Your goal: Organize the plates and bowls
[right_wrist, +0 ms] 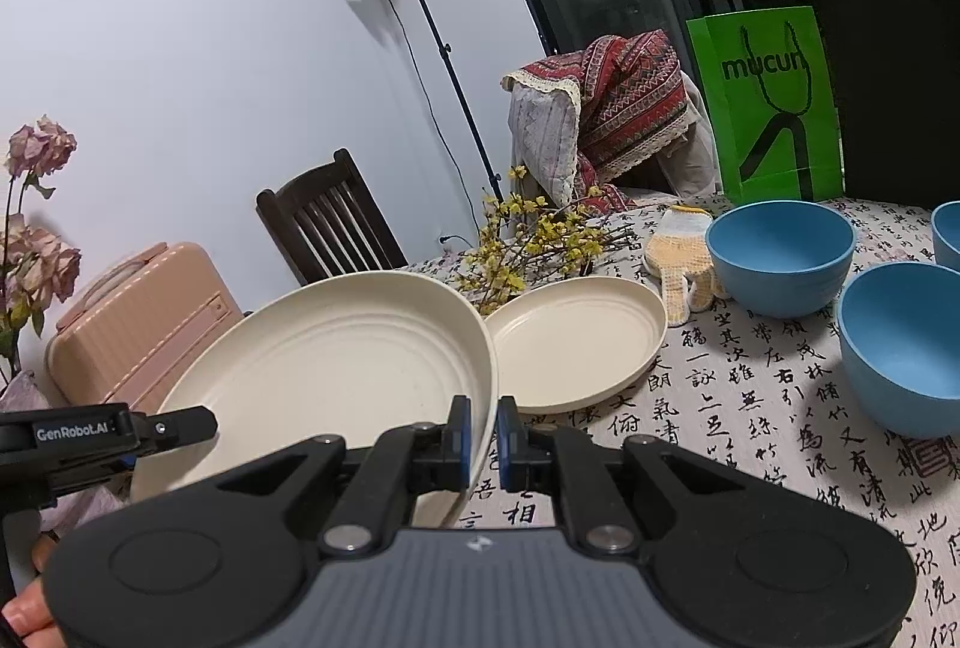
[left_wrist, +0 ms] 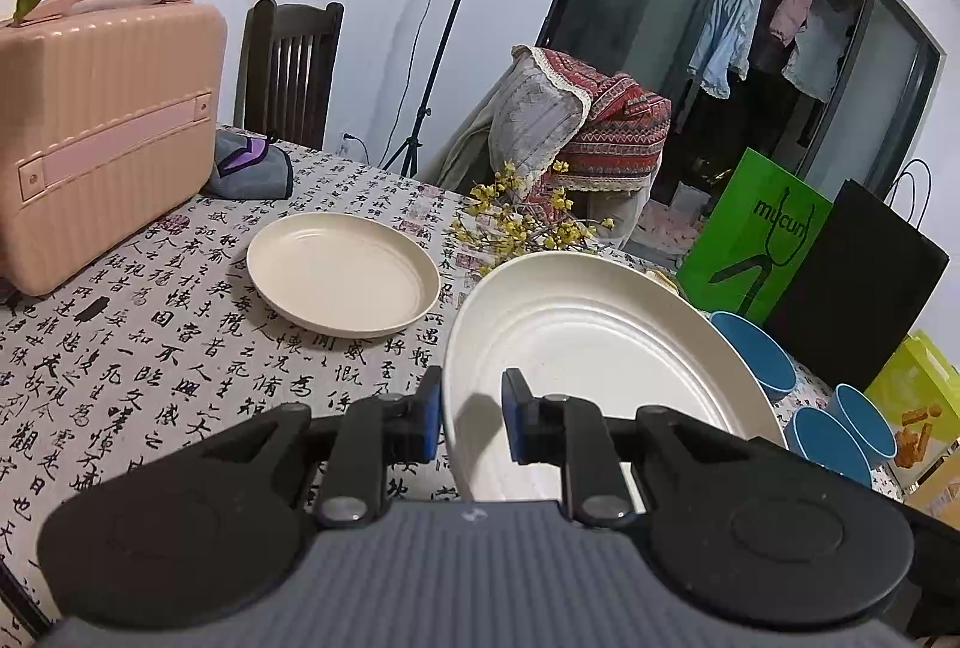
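Note:
A large cream plate [right_wrist: 336, 360] hangs tilted above the table, and my right gripper [right_wrist: 483, 435] is shut on its near right rim. The same plate [left_wrist: 600, 348] fills the left wrist view, where my left gripper [left_wrist: 472, 414] stands open with the plate's left rim between its fingers. In the right wrist view the left gripper [right_wrist: 198, 426] shows at that plate's left edge. A second cream plate [left_wrist: 342, 273] lies flat near the suitcase. Another plate [right_wrist: 576, 342] lies flat beside the held one. Three blue bowls [right_wrist: 780, 258] [right_wrist: 900, 348] [right_wrist: 948, 234] stand at the right.
A pink suitcase [left_wrist: 102, 138] stands at the table's left, with a grey pouch [left_wrist: 252, 168] behind it. Yellow flower twigs [right_wrist: 534, 234] and a knitted glove [right_wrist: 678, 264] lie near the far edge. A green bag [right_wrist: 774, 102] and a black bag [left_wrist: 858, 276] stand at the back right.

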A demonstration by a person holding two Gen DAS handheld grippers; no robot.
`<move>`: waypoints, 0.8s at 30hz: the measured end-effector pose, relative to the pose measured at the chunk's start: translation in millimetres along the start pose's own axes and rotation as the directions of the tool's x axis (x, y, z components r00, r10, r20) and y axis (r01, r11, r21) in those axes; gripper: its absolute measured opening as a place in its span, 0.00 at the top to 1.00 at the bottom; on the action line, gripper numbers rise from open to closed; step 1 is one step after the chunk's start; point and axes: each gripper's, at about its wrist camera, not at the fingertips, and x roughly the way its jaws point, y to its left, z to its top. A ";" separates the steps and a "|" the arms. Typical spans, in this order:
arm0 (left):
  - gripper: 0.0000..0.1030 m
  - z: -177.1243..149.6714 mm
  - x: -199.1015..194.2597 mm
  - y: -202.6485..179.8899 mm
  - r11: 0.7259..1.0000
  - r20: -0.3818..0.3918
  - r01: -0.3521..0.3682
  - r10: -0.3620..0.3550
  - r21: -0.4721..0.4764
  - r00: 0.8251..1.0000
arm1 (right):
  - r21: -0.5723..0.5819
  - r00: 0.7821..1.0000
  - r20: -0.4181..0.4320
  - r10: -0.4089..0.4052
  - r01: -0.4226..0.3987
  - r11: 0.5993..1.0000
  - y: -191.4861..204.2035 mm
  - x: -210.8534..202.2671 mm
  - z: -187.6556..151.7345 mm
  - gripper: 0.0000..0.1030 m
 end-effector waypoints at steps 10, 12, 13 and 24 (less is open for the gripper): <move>0.81 -9.5 -11.2 -3.0 1.000 0.006 0.005 -0.005 -0.002 1.000 | 0.000 1.000 0.002 0.001 -0.001 1.000 -1.3 -7.7 -5.0 0.91; 0.81 -11.5 -13.0 -3.4 1.000 0.007 0.007 -0.006 -0.003 1.000 | 0.000 1.000 0.003 0.002 -0.002 1.000 -3.0 -11.3 -8.0 0.91; 0.81 -12.9 -14.5 -3.9 1.000 0.006 0.007 -0.007 -0.003 1.000 | 0.000 1.000 0.003 0.002 -0.002 1.000 -4.1 -13.6 -9.7 0.91; 0.81 -26.8 -21.8 -7.0 1.000 0.001 0.008 -0.008 -0.005 1.000 | 0.003 1.000 0.010 0.008 -0.008 1.000 -10.9 -28.1 -21.7 0.91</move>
